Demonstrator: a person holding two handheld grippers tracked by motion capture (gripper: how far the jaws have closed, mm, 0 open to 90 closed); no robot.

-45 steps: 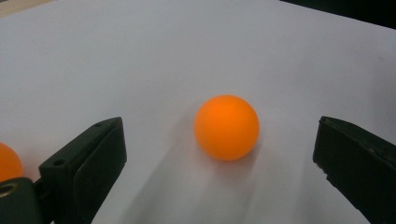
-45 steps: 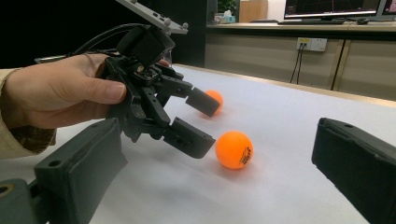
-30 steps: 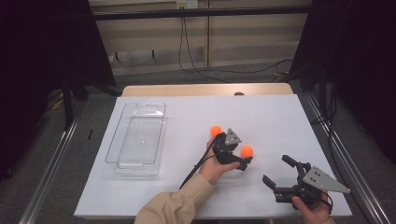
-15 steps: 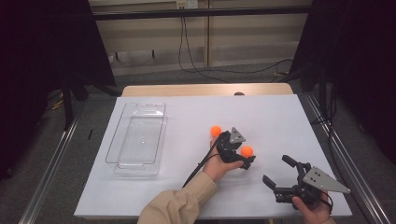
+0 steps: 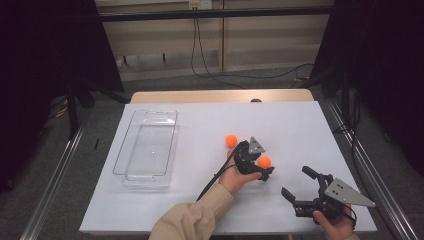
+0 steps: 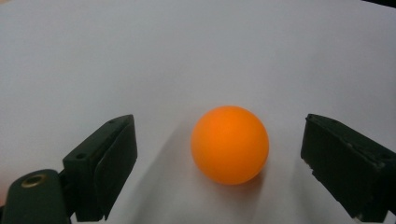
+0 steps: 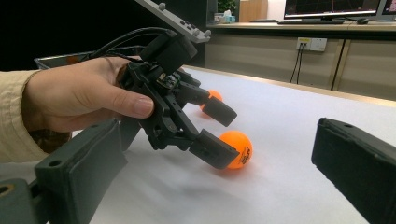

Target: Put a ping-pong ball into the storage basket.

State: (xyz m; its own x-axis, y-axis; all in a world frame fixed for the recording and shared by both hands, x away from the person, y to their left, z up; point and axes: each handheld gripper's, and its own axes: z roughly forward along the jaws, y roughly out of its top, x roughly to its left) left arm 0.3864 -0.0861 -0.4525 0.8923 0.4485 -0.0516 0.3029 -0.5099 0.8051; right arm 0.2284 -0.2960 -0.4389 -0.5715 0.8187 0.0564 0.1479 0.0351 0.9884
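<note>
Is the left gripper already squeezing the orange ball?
No, the orange ball sits on the table between the jaws of the left gripper, with a clear gap on each side.

Clear plastic tray (image 5: 145, 150) on left of white tabletop (image 5: 300, 125), second orange ball (image 5: 231, 140) lying apart to its right; cables (image 5: 210, 65) on floor behind.

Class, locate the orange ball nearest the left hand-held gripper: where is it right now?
In the high view the orange ball lies on the white table, right of centre, between the open jaws of the left hand-held gripper, untouched.
</note>
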